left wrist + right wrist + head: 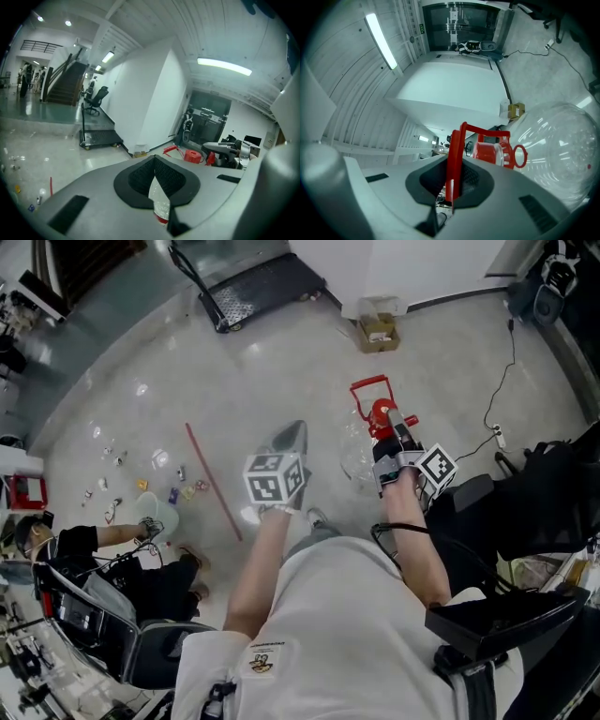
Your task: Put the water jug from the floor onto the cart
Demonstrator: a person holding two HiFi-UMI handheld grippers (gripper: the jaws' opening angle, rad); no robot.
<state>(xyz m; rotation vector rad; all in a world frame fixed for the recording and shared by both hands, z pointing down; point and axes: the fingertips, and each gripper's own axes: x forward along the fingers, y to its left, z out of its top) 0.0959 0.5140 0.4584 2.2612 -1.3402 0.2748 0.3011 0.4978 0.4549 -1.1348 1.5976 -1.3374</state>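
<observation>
Jaws of the right gripper (452, 180) are pinching one bar of the red handle (455, 154) on the clear water jug (562, 159). The jug is hanging above the pale floor (234, 381) in front of the person, its red cap (487, 153) sitting just beside the grip. The left gripper (292, 435) is riding near the jug, its jaws pressed together at the tips. The black platform cart (262, 282) is standing well apart by the white wall, with a small cardboard box (379, 331) near it.
</observation>
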